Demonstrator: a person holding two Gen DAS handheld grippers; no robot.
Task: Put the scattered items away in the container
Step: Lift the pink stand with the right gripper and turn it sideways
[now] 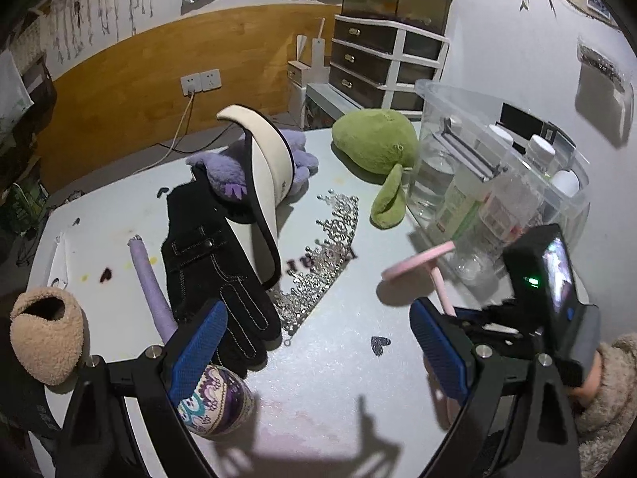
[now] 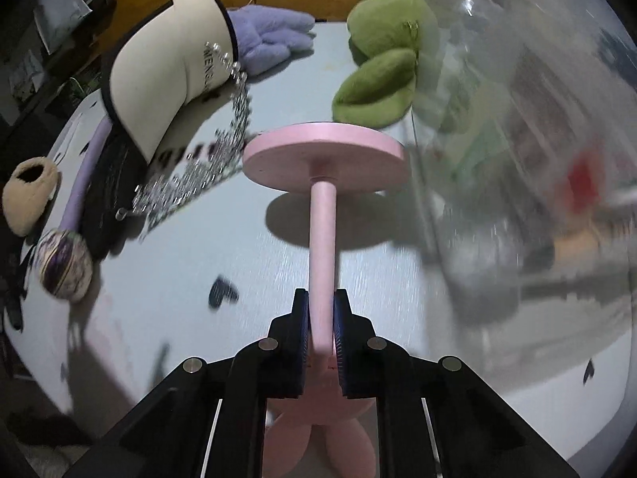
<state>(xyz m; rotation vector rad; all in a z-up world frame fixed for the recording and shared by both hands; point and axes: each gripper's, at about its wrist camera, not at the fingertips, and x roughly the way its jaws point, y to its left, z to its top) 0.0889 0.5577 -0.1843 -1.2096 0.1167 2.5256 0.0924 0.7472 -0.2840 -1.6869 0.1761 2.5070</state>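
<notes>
My right gripper [image 2: 321, 318] is shut on the stem of a pink disc-topped stand [image 2: 324, 155], held above the table beside the clear plastic bin [image 2: 517, 119]. From the left wrist, the same stand [image 1: 422, 261] hangs close to the bin [image 1: 497, 183], which holds bottles. My left gripper [image 1: 318, 358] is open over the table's near side. Its left pad hovers over a black glove [image 1: 211, 263] and a patterned ball [image 1: 219, 402] on a purple stick. A white visor [image 1: 266, 167], purple plush [image 1: 227, 171], green plush [image 1: 378, 143], silver tiara [image 1: 318, 275] and beige slipper [image 1: 43, 334] lie scattered.
The white table [image 1: 338, 378] carries dark heart stickers [image 1: 378, 344] and stains. Behind it stand a drawer unit [image 1: 382, 63] with a glass tank on top and a wall outlet [image 1: 201, 79] with a cable. A fuzzy sleeve [image 1: 609, 390] shows at the right.
</notes>
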